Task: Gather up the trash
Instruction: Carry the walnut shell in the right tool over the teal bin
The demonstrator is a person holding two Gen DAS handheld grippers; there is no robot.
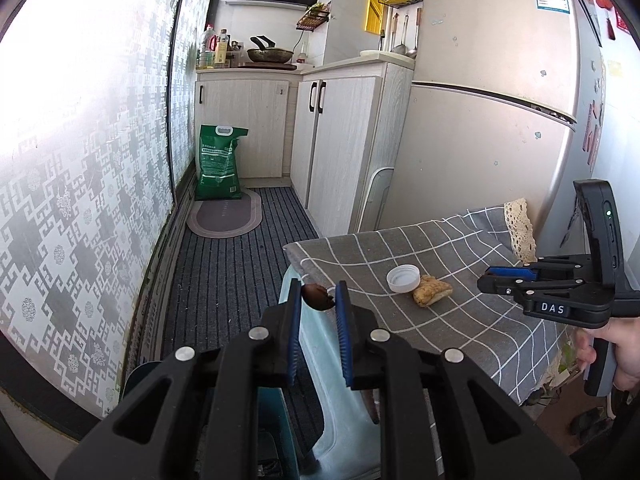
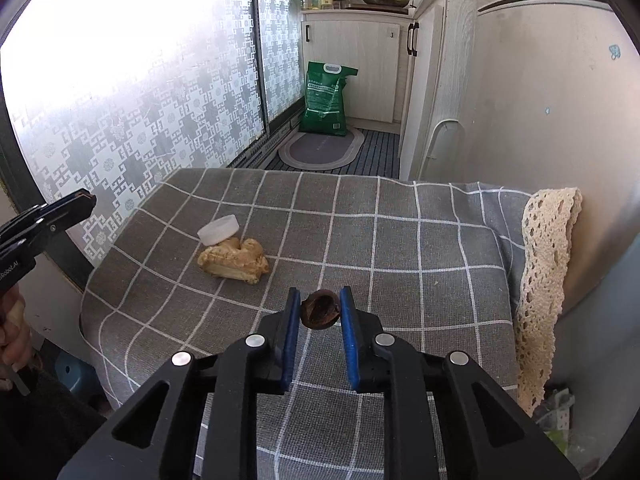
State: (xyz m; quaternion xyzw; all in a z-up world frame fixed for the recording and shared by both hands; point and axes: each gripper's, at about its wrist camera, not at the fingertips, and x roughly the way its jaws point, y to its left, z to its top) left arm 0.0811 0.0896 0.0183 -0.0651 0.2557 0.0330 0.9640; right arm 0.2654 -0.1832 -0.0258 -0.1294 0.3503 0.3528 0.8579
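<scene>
Already we carry trash in both hands; the right gripper [image 2: 320, 306] is clamped on a brown nut shell [image 2: 320, 314] just above the near edge of the checked tablecloth [image 2: 420, 264]; the left gripper [image 1: 318, 296] pinches a darker shell piece [image 1: 317, 298] off the cloth's left edge. Both look light, stiff and brittle, so we squeeze gently across the rims. Farther in, toward the left edge, the ginger [image 2: 234, 260] looks firm and knobbly, best taken across its middle; the white cap [image 2: 218, 230] touching it is light and slippery. Readable: "DAS" [image 1: 553, 307] on the right gripper's body.
</scene>
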